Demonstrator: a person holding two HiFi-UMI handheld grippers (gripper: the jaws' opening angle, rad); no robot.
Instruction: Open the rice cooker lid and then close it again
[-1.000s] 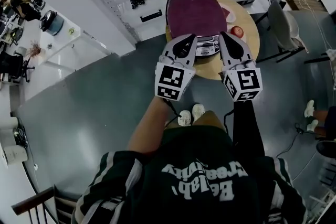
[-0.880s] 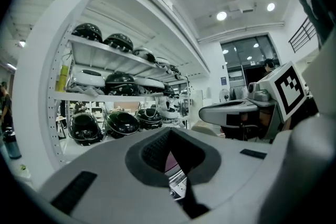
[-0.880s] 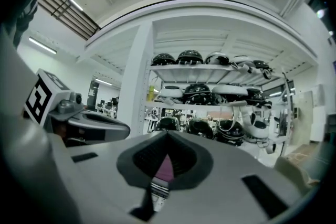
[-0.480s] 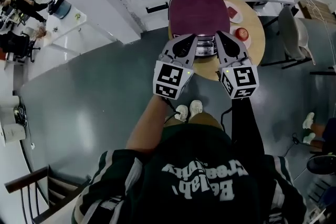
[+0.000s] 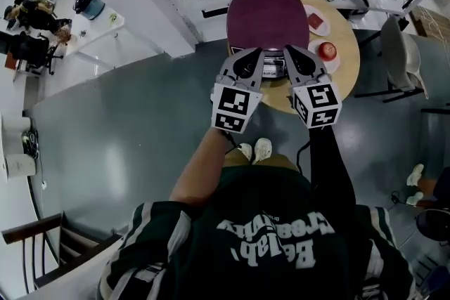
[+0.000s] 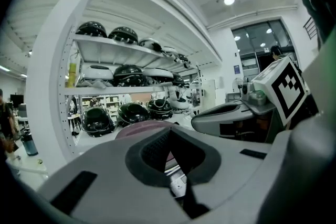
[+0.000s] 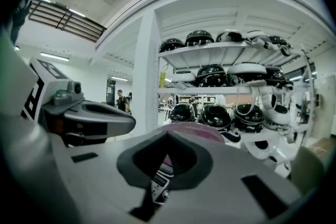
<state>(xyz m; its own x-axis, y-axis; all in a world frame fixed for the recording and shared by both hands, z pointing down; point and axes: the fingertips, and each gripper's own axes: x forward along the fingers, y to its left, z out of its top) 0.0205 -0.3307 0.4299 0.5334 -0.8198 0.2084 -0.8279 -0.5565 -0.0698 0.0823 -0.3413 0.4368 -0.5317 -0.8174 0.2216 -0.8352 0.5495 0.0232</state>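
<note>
- While the maroon lid [image 5: 266, 3] lies flat and shut, the rice cooker [image 5: 271, 35] stands at twelve o'clock from me on a round wooden table [image 5: 349, 63], so I judge that the opening has not begun.
- Its control panel [image 5: 275, 69] faces me at the cooker's six o'clock edge. It shows as a sliver past each gripper's tips.
- My left gripper [image 5: 249, 58] hovers at the panel's eight o'clock with its jaws together and nothing between them.
- My right gripper [image 5: 298, 60] hangs at the panel's four o'clock, likewise closed and empty.
- I cannot make out a release latch. I would look for it at the front of the lid, above the panel.
- To do this well, I would press that catch with one closed tip. The other gripper would rest on the body so the cooker cannot slide toward twelve o'clock.
- A red round thing on a white plate [image 5: 327, 50] sits at the cooker's three o'clock. I would keep my right elbow clear of it.
</note>
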